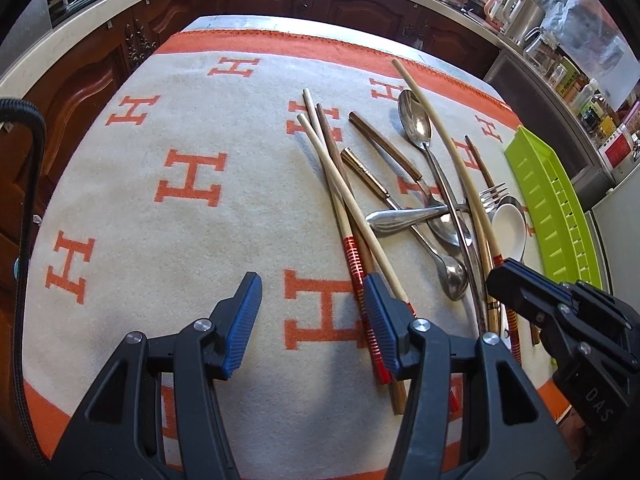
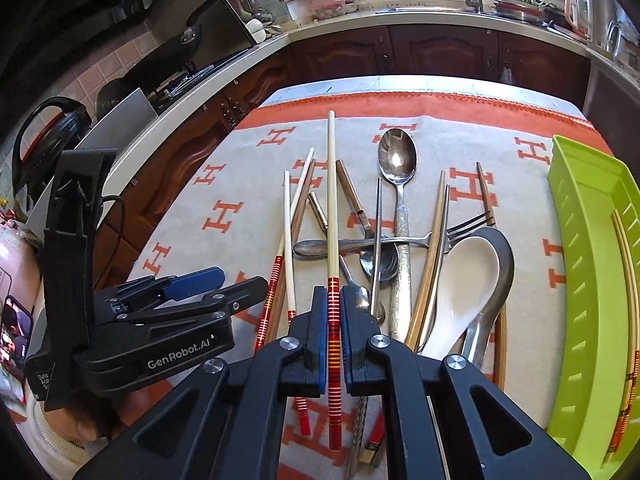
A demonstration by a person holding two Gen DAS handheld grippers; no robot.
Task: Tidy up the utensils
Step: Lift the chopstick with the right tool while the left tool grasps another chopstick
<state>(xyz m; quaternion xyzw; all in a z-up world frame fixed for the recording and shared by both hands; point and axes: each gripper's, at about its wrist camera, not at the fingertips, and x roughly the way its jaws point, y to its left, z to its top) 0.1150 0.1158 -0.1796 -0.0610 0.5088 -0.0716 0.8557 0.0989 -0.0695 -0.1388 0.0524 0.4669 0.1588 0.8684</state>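
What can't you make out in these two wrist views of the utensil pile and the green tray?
- Green tray: right wrist view, its near end and contents are cut off by the picture's edge; only chopstick ends show.
- Held chopstick: left wrist view, the right gripper hides the grip point.
- Lower utensil handles: both views, gripper bodies cover them.
- Left gripper: open, nothing held.

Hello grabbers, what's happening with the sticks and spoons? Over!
Right gripper shut on one red-banded chopstick. Left gripper open, holding nothing. Green tray already has chopsticks. Spoons and fork piled on the blanket.
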